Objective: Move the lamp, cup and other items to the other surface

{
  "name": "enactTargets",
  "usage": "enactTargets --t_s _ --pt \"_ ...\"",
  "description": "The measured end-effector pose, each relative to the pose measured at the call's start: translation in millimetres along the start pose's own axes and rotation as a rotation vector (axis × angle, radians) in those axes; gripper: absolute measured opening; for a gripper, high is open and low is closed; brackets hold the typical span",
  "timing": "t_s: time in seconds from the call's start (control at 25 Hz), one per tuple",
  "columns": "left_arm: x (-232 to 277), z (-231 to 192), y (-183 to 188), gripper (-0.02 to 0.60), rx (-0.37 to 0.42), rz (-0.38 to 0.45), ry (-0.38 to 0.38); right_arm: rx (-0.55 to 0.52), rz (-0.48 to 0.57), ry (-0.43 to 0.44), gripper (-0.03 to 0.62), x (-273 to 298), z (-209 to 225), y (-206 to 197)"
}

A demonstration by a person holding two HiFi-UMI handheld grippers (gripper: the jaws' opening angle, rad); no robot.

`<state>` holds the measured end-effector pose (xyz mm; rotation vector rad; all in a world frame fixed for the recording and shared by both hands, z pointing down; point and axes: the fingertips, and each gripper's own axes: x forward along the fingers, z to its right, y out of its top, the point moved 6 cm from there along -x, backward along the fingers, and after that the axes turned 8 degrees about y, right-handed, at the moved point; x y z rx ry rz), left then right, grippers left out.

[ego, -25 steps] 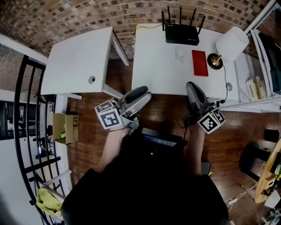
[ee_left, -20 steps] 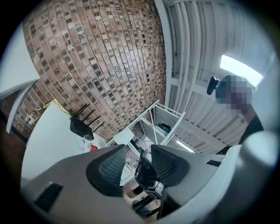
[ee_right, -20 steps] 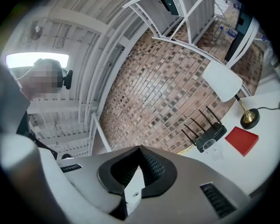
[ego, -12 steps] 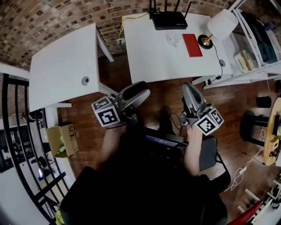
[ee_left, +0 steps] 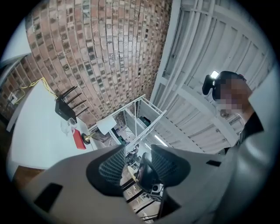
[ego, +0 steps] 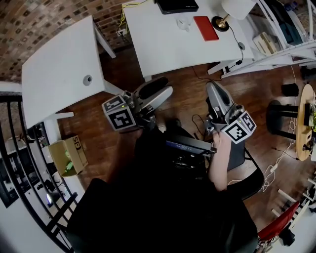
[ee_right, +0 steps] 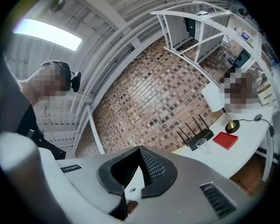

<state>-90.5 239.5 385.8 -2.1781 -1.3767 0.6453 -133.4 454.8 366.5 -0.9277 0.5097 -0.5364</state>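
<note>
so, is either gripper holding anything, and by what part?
Nothing held. Left gripper is open and empty; right gripper is shut on nothing.

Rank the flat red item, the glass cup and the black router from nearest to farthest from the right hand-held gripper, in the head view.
1. The flat red item, on the white table's right part, nearest the right hand-held gripper.
2. The glass cup, just left of it, a little farther back.
3. The black router, at the table's far edge, farthest.
</note>
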Motion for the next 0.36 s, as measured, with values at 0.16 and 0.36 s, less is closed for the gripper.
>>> enactTargets --t_s 0.16,0.36 --pt "-2.2 9.8 2.4 0.178 0.033 0.020 0.008 0.005 0.010 0.052 0.023 4.1 -3.8 3.2" --pt "-4.5 25.9 -0.3 0.179 0.045 0.045 0.023 0.008 0.002 0.097 0.023 1.5 -12.2 10.7"
